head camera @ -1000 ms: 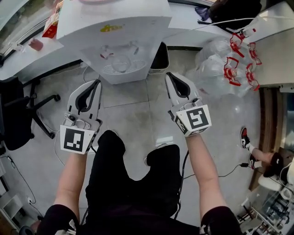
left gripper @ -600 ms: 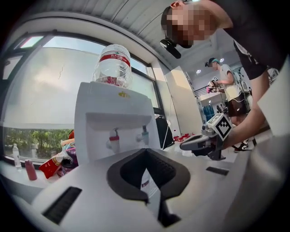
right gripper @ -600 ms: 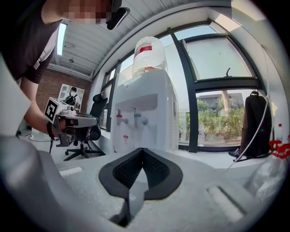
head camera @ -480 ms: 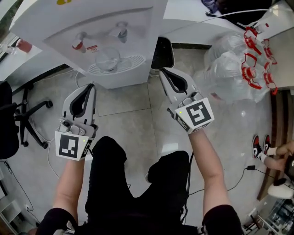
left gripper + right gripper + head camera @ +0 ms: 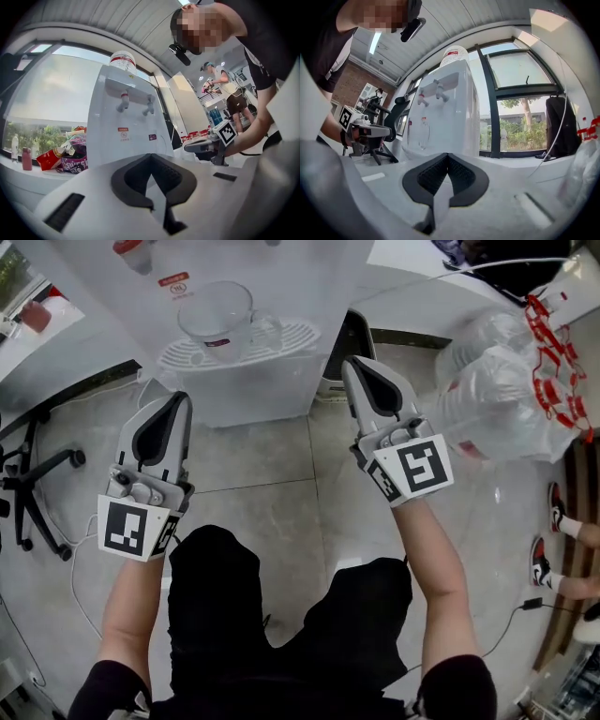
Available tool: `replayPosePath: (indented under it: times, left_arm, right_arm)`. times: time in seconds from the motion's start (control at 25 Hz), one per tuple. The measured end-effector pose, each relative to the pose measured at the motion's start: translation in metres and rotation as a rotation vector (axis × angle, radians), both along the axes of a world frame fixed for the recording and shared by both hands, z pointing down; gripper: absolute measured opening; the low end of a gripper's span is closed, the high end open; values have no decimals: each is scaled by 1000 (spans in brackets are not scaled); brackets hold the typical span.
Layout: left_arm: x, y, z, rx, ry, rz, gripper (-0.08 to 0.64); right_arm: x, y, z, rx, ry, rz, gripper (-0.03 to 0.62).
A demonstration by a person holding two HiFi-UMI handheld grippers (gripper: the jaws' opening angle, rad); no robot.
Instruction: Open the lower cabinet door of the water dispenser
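The white water dispenser (image 5: 281,277) fills the top of the head view, with a clear cup (image 5: 217,313) on its drip tray (image 5: 291,334). Below the tray its lower front (image 5: 262,390) shows only as a narrow white strip. My left gripper (image 5: 178,397) is held level in front of the strip's left end, jaws shut and empty. My right gripper (image 5: 354,362) hangs by the dispenser's right corner, also shut and empty. Neither touches the dispenser. The left gripper view has the dispenser (image 5: 126,136) ahead past the shut jaws (image 5: 151,157). In the right gripper view, the dispenser (image 5: 440,117) stands ahead left beyond the shut gripper (image 5: 447,155).
A black bin (image 5: 345,348) stands right of the dispenser. Clear bags (image 5: 497,381) with red-marked bottles lie further right. An office chair (image 5: 28,484) is at the left, and a person's shoes (image 5: 553,521) at the right edge. Snack packs (image 5: 61,157) sit on the window ledge.
Both grippers and the head camera have sunk, so the dispenser's tray and lower front now look closer and larger. Both pairs of jaws stayed shut.
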State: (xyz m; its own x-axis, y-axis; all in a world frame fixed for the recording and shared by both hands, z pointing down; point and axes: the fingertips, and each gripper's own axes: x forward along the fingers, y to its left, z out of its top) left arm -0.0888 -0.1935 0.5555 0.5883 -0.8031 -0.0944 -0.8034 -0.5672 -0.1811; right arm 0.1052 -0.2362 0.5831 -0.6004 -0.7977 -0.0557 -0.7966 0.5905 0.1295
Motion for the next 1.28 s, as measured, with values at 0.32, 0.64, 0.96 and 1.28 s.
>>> replayPosePath:
  times: [0.32,0.64,0.96,1.28]
  left_arm:
    - [-8,3,13,-26,70,11,8]
    - [-4,14,22,-23,81,13,8]
    - [-7,33,29,-24,84,-11,8]
    - [-7,35,31,-20,65,-29,8]
  right_arm:
    - [-11,8,26,-39,-43,-29,5]
    - [-17,4,53,-76,15,-81,18]
    - [-16,-12,78,-123,40,-115,28]
    - [-14,-36,79,-140,67,-133,124]
